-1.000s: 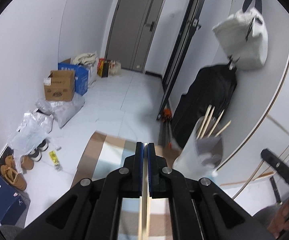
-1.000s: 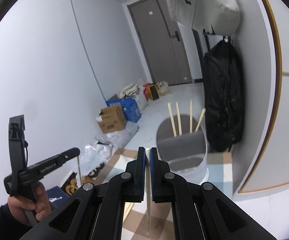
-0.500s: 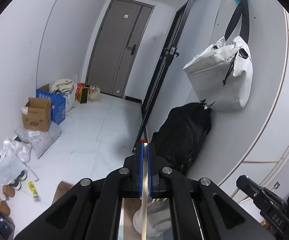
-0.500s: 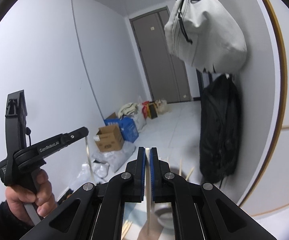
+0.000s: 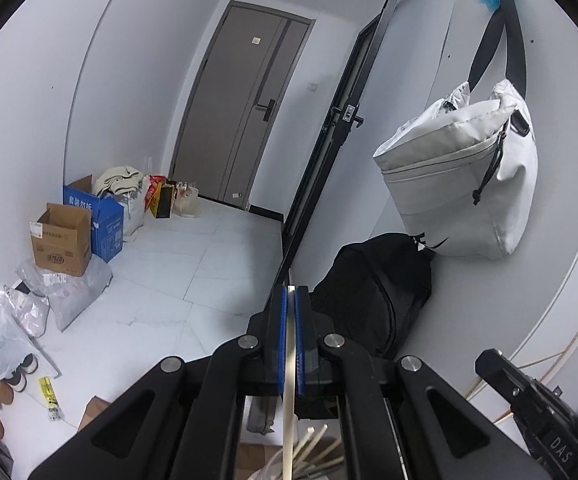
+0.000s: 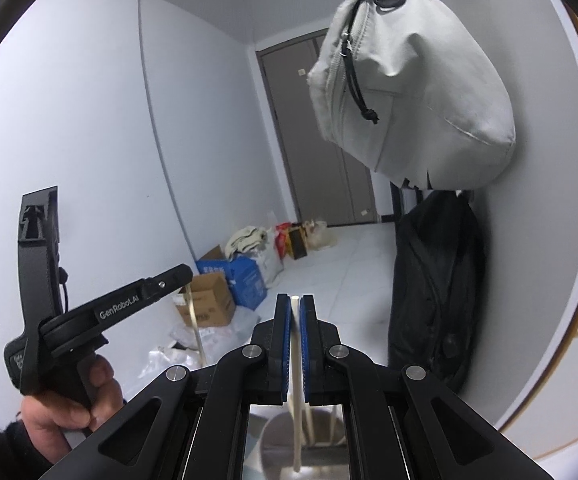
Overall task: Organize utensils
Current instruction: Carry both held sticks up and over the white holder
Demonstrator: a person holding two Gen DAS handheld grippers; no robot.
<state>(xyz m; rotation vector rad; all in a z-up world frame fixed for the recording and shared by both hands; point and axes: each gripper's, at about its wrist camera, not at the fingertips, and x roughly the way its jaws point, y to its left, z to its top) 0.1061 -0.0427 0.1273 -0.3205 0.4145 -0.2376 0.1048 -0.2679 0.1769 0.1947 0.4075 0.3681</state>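
Off to the right gripper's (image 6: 296,312) right, a pale grey bag (image 6: 417,92) hangs on the wall above a black backpack (image 6: 435,296). Ahead of both tools stands the grey door (image 5: 245,120); to their left sit a blue box (image 5: 101,220) with white characters too small to read and a brown carton (image 5: 63,240) with a printed logo.

The left gripper (image 5: 290,300), lettered "GenRobot.AI" on its side, is clamped on a chopstick (image 5: 288,400) running lengthwise between the blue pads, its lower end down among other sticks (image 5: 313,446). The right gripper pinches its own chopstick (image 6: 297,400), long axis likewise along the fingers, far end pointing down into a grey holder (image 6: 301,452) below.
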